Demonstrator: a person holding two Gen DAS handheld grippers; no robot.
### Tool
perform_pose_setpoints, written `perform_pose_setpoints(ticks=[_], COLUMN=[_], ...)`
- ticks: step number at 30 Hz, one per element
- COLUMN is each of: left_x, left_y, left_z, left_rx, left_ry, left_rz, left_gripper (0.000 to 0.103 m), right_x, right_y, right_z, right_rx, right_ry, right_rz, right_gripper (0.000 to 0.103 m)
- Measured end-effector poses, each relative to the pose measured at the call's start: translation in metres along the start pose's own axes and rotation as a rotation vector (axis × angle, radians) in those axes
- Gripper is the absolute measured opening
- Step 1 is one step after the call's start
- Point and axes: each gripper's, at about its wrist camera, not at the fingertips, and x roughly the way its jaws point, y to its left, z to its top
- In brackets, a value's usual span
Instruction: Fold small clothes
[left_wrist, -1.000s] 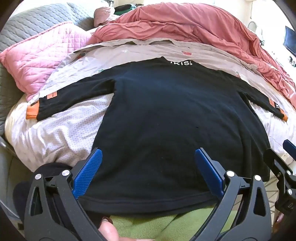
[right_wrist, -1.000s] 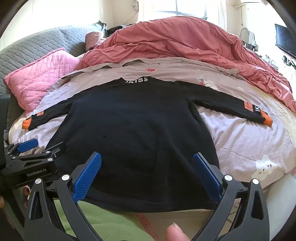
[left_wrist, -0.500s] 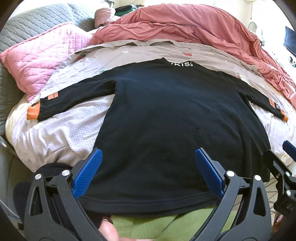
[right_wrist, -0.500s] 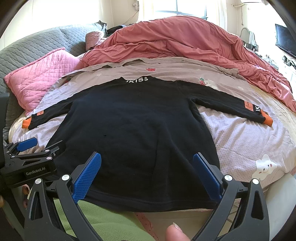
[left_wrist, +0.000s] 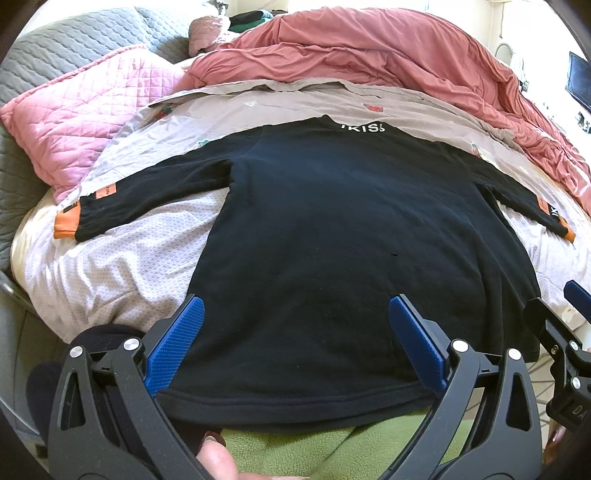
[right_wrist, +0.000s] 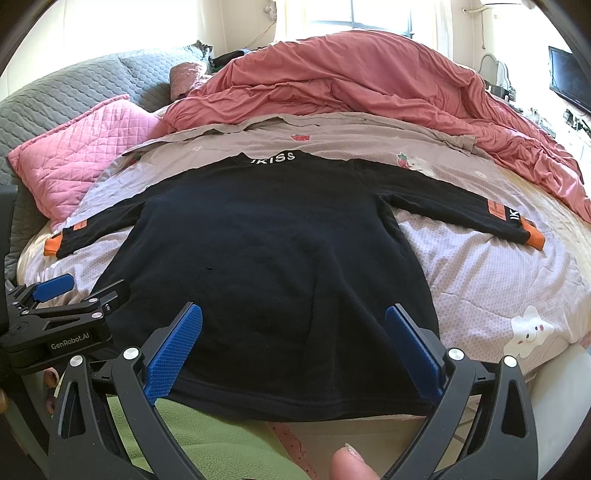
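Observation:
A small black long-sleeved top (left_wrist: 332, 236) with orange cuffs and white "IKISS" lettering at the neck lies flat on the bed, both sleeves spread, hem toward me. It also shows in the right wrist view (right_wrist: 266, 251). My left gripper (left_wrist: 295, 343) is open and empty, hovering over the hem's left half. My right gripper (right_wrist: 293, 345) is open and empty over the hem's right half. Each gripper shows at the edge of the other's view: the right one (left_wrist: 569, 332), the left one (right_wrist: 62, 295).
The top lies on a pale patterned sheet (right_wrist: 480, 280). A pink quilted pillow (left_wrist: 92, 118) is at the left, a rumpled red duvet (right_wrist: 369, 88) at the back and right. A green fleece (left_wrist: 332, 450) is below the hem. The grey headboard (right_wrist: 55, 92) is far left.
Both grippers have drifted very slightly; the top sits a little lower in the left wrist view. The jaws stay open and the top has not moved.

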Motion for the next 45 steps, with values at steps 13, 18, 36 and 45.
perform_pose_setpoints(ticks=[13, 18, 36, 45], left_x=[-0.001, -0.001, 0.011, 0.031], left_y=[0.001, 0.001, -0.004, -0.010], left_z=[0.001, 0.001, 0.007, 0.032], left_rx=[0.003, 0.004, 0.018, 0.038], left_ry=[-0.002, -0.002, 0.021, 0.065], left_rz=[0.002, 0.000, 0.011, 0.006], left_gripper=[0.094, 0.094, 0.094, 0.094], right_x=[0.001, 0.002, 0.009, 0.016], right_y=[-0.001, -0.002, -0.019, -0.067], right_z=[-0.001, -0.002, 0.005, 0.020], right_rx=[0.003, 0.005, 0.063, 0.157], right_ry=[0.002, 0.004, 0.010, -0.029], right_rz=[0.000, 0.001, -0.008, -0.096], right_gripper=[0.099, 0.099, 0.099, 0.099])
